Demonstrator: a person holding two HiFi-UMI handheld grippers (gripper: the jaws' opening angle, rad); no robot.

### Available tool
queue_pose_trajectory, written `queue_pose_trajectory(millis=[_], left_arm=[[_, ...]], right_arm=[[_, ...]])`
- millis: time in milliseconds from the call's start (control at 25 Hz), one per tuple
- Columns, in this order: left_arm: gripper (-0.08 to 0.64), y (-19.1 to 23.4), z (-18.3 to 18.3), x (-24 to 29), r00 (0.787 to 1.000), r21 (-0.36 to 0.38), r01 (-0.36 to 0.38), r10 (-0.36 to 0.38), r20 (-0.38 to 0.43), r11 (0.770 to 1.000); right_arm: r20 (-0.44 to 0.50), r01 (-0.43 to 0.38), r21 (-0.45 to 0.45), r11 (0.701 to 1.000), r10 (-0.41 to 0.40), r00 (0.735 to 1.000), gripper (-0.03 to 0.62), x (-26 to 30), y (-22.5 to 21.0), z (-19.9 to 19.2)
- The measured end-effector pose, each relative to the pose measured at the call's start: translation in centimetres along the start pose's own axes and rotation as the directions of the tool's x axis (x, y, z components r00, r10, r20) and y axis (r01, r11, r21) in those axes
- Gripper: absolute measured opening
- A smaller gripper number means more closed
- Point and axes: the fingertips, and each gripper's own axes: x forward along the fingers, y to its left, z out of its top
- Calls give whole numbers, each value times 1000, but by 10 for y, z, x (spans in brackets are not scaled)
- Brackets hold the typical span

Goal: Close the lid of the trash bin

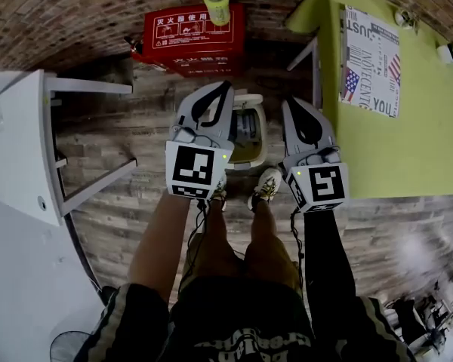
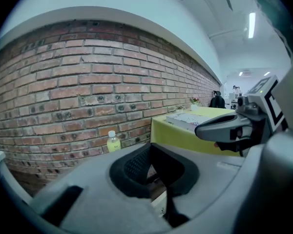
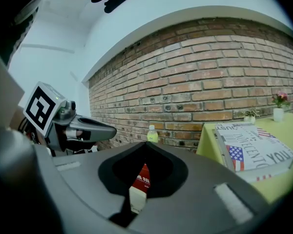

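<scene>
A small cream trash bin [image 1: 247, 143] stands on the wooden floor just ahead of the person's shoes [image 1: 268, 184]. Its top is open and a yellowish inside shows; the lid [image 1: 248, 99] seems to stand up at the far side. My left gripper [image 1: 226, 87] hangs above the bin's left edge, my right gripper [image 1: 286, 104] above its right edge. Both are shut with nothing between their jaws. A sliver of the cream bin [image 3: 136, 199] shows through the jaw opening in the right gripper view, and another sliver of the bin [image 2: 158, 204] in the left gripper view.
A red fire-equipment box [image 1: 192, 40] sits against the brick wall behind the bin, a yellow-green bottle [image 1: 217, 4] on top. A lime-green table [image 1: 408, 149] with a printed box [image 1: 371, 59] is at the right. A white shelf unit [image 1: 23, 149] stands at the left.
</scene>
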Motion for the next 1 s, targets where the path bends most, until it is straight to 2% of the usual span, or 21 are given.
queue_pose_trajectory(millis=[200, 520, 1000], left_arm=[[12, 1, -31, 21, 999, -16, 7, -8, -45, 1000], [8, 6, -77, 47, 992, -1, 10, -10, -128, 1000], [8, 12, -142, 73, 955, 25, 30, -22, -296, 999]], right_arm=[[-20, 6, 21, 1000, -6, 1000, 14, 5, -6, -28], [-37, 12, 32, 999, -11, 999, 14, 7, -15, -54], [-59, 29, 55, 998, -26, 998, 14, -2, -21, -73]])
